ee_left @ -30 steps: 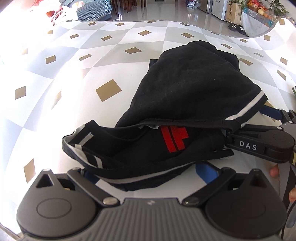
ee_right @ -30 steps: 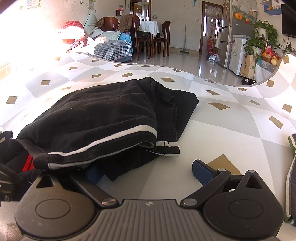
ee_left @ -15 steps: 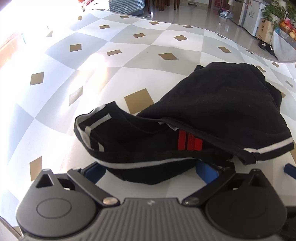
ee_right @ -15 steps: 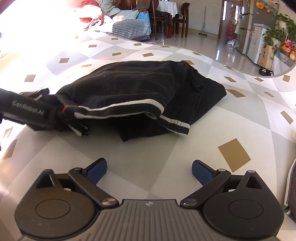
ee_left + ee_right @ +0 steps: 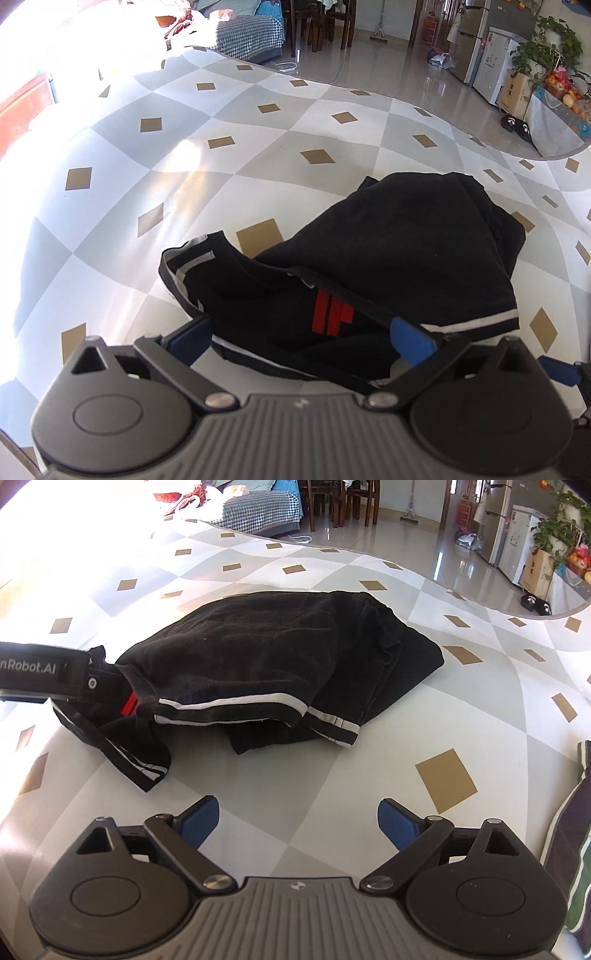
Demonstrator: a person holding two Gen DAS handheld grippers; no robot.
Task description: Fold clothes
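While the black garment (image 5: 266,664) lies bunched near the middle of the checkered surface (image 5: 369,775), the right tongs (image 5: 297,819) hover spread wide and empty before it. The left tongs (image 5: 301,336), also spread, straddle the garment's near edge by its red mark (image 5: 330,314).

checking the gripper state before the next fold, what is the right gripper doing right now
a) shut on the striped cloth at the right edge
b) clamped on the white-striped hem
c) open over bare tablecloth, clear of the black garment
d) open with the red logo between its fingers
c: the right gripper has its fingers spread wide with only tablecloth between them, and the black garment lies beyond its fingertips.
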